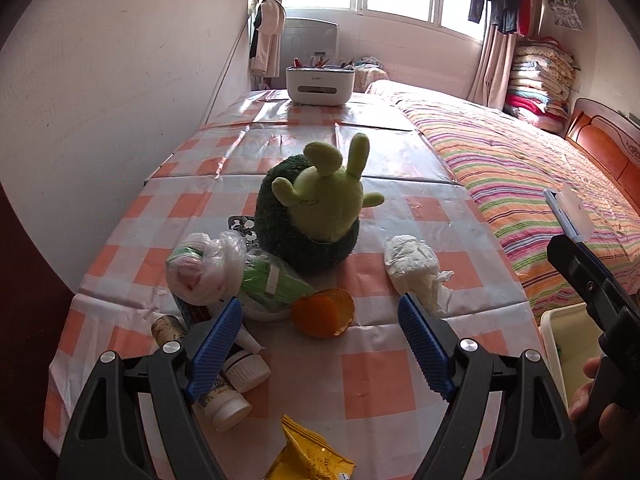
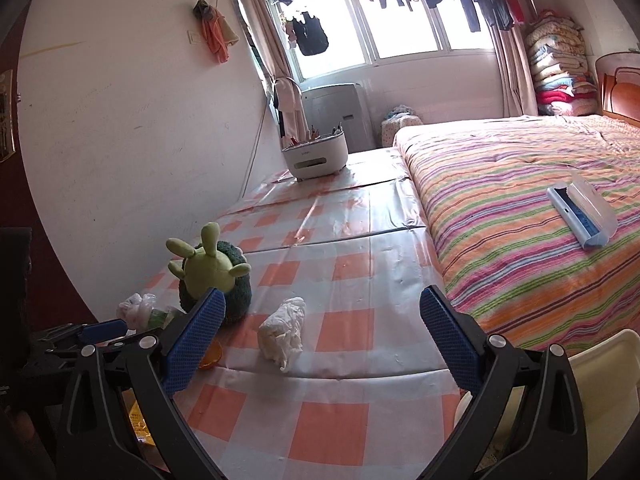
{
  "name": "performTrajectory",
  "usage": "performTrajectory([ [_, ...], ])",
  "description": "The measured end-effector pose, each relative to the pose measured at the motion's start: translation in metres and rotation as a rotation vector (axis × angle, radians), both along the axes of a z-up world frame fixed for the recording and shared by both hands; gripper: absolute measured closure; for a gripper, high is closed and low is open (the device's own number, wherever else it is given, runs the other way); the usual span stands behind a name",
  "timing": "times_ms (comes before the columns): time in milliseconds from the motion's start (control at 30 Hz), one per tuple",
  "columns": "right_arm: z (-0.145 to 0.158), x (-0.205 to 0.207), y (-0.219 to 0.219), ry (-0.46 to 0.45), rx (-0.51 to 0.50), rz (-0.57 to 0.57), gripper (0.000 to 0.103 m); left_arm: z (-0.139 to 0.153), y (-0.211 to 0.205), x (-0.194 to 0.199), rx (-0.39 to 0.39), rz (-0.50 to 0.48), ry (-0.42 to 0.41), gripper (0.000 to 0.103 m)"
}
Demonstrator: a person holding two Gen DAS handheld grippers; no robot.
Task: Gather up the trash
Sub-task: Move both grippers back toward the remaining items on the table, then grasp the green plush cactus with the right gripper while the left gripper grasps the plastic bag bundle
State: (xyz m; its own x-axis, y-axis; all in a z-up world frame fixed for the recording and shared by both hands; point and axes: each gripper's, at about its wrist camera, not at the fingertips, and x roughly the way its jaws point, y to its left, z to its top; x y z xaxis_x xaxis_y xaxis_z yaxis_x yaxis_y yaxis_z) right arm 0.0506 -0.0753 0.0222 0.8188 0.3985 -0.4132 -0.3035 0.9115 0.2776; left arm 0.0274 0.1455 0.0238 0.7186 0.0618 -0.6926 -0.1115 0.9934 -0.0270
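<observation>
Two grippers, both spread wide with nothing between the pads. Left gripper [image 1: 320,344] hangs over the near end of the checked tablecloth [image 1: 372,376], pointing down at the clutter. Right gripper [image 2: 320,344] sits lower-angled, off to the right.

Trash on the table:
- crumpled tissue [image 1: 416,268], alone on the cloth, right of the plush toy [image 1: 312,216]; also seen between the right gripper's fingers [image 2: 284,328], not touched
- orange cup [image 1: 324,312] on its side, just in front of the toy
- knotted plastic bag [image 1: 208,272] lying against a green packet [image 1: 276,284], left of the cup
- yellow wrapper [image 1: 308,452] at the near edge
- small white bottles [image 1: 236,384] partly behind the left finger

Cream bin [image 2: 592,380] stands beside the table's right edge, next to the striped bed [image 2: 520,208]. White tissue box [image 1: 320,84] at the far end.
</observation>
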Motion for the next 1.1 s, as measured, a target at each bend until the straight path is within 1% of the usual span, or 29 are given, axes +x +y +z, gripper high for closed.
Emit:
performTrajectory([
  [200, -0.001, 0.018, 0.042, 0.009, 0.008, 0.121, 0.006, -0.008, 0.038, 0.008, -0.006, 0.074, 0.031, 0.025],
  [333, 0.001, 0.028, 0.068, -0.003, -0.012, 0.193, 0.006, -0.012, 0.054, 0.01, -0.035, 0.094, 0.05, 0.025],
  [467, 0.001, 0.043, 0.091, 0.007, -0.027, 0.248, 0.006, -0.015, 0.065, 0.011, -0.047, 0.112, 0.06, 0.025],
  [600, -0.004, 0.064, 0.109, 0.061, -0.014, 0.299, 0.006, -0.021, 0.07, 0.015, -0.065, 0.1, 0.077, 0.025],
  [767, -0.018, 0.096, 0.124, 0.154, 0.048, 0.336, 0.006, -0.024, 0.075, 0.019, -0.071, 0.095, 0.08, 0.025],
  [833, -0.023, 0.108, 0.13, 0.186, 0.065, 0.354, 0.006, -0.024, 0.079, 0.02, -0.085, 0.097, 0.077, 0.025],
  [967, -0.032, 0.124, 0.146, 0.233, 0.059, 0.378, 0.006, -0.026, 0.085, 0.023, -0.109, 0.105, 0.088, 0.025],
  [1067, -0.038, 0.129, 0.153, 0.257, 0.054, 0.386, 0.007, -0.028, 0.088, 0.024, -0.124, 0.113, 0.09, 0.025],
  [1100, -0.041, 0.129, 0.155, 0.263, 0.046, 0.393, 0.01, -0.028, 0.089, 0.025, -0.128, 0.114, 0.091, 0.025],
])
